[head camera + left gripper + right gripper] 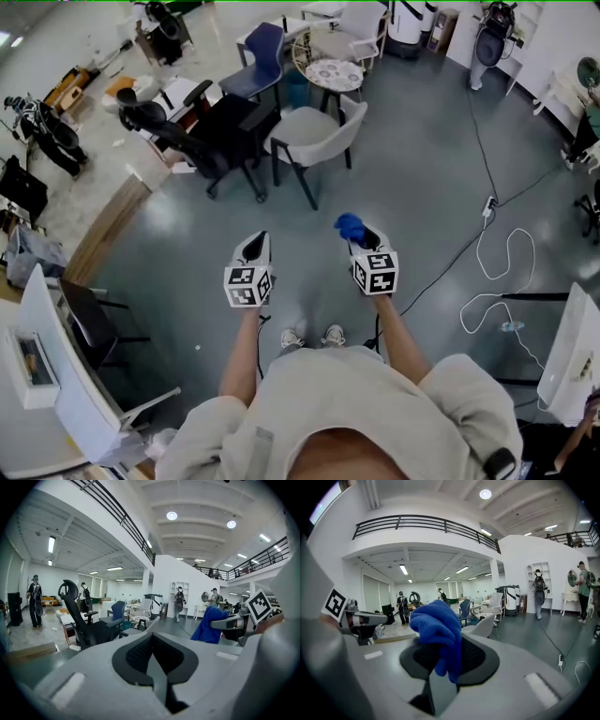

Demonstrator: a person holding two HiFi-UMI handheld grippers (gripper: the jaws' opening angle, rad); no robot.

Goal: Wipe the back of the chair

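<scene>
A blue cloth [350,226] was held pinched in the right gripper [362,242]; the left gripper [255,247] was closed, empty. The grey chair [321,137] was seen well apart at twelve o'clock; an approach was judged needed next.

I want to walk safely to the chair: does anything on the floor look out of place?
Yes. A thin white cable lies in loose loops on the grey floor to your right, a possible trip hazard. The light grey armchair ahead stands upright.
</scene>
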